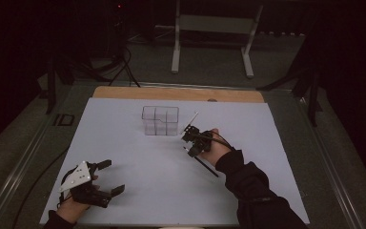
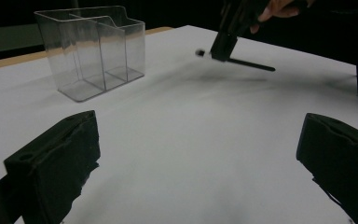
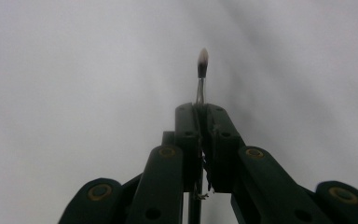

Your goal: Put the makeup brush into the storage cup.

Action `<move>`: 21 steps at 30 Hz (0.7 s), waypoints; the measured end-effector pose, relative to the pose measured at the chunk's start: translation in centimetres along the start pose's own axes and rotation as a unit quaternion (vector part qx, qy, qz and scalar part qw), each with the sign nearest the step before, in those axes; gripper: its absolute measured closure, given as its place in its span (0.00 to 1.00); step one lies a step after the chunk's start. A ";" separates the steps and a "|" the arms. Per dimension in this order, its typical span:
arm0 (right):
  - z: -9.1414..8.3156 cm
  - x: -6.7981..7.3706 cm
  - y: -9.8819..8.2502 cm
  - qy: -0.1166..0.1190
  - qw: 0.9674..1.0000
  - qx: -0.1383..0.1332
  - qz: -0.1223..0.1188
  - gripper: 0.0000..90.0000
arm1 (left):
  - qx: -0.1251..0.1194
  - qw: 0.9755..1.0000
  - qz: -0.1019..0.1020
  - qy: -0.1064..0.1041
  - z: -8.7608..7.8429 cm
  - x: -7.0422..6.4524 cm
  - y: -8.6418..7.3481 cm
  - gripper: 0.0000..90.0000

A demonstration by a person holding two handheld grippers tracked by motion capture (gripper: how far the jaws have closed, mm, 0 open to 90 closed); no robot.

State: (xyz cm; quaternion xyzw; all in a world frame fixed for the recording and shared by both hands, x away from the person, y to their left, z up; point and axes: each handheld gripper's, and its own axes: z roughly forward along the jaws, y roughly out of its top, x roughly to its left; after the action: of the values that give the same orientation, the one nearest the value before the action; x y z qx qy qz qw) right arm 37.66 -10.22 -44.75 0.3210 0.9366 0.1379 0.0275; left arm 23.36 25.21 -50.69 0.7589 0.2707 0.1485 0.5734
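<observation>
Your right gripper (image 1: 189,138) sits a little right of the middle of the white sheet (image 1: 138,191) that covers the table, and its jaws are pressed together on a thin dark-handled brush with a pale tip (image 3: 202,57). In the right gripper view the two black jaws meet with no gap, the slim shaft pinched between them, and the bristle tip stands out ahead of them over blank white paper. From the high view the brush runs on a diagonal: its light end (image 1: 191,120) points up toward the far side, its dark handle trails back toward your sleeve (image 1: 248,186).

Just left of that light end stands the clear plastic organiser box with inner dividers (image 1: 160,120), upright on the sheet. The left gripper view shows it best (image 2: 93,51): see-through walls, partitions splitting it into compartments, one wall stepped lower at the front. You can see straight through to the paper under every compartment that shows (the far ones are partly masked by glare, so those I cannot tell). The brush is near the box but apart from it, not inside it.

Your left gripper (image 1: 109,177) rests near the sheet's front left corner, well apart from the box, its jaws spread wide with bare paper between them (image 2: 198,154).
</observation>
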 end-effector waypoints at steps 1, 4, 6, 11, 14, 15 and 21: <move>-0.4 -0.1 -0.1 0.000 1.000 -0.009 0.003 0.94 | -0.001 1.000 -0.002 0.000 0.0 0.0 0.0 0.01; -1.3 -0.3 -0.5 0.005 0.999 -0.037 0.005 0.94 | -0.001 1.000 -0.002 -0.002 0.1 0.0 0.0 0.01; -1.7 -0.4 -0.6 0.008 0.999 -0.053 0.004 0.94 | 0.001 1.000 -0.002 -0.002 0.1 0.0 0.0 0.01; -2.2 -0.4 -1.1 0.015 0.996 -0.082 -0.010 0.94 | 0.002 1.000 -0.002 -0.003 0.2 0.0 -0.1 0.01; -2.6 -0.1 -1.4 0.011 0.995 -0.099 -0.028 0.94 | 0.001 1.000 -0.005 -0.004 0.2 0.0 -0.1 0.01; -2.6 0.0 -1.4 0.014 0.994 -0.104 -0.030 0.94 | 0.002 1.000 -0.006 -0.004 0.2 0.0 -0.1 0.01; -3.3 -0.2 -1.7 0.029 0.988 -0.147 -0.033 0.94 | 0.002 1.000 -0.008 -0.005 0.3 0.1 -0.1 0.01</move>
State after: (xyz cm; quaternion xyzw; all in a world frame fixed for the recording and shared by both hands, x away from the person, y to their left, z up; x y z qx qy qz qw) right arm 36.34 -12.37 -42.02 0.2784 0.9166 0.2821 0.0516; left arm 23.54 25.04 -50.87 0.7584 0.2743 0.1391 0.5747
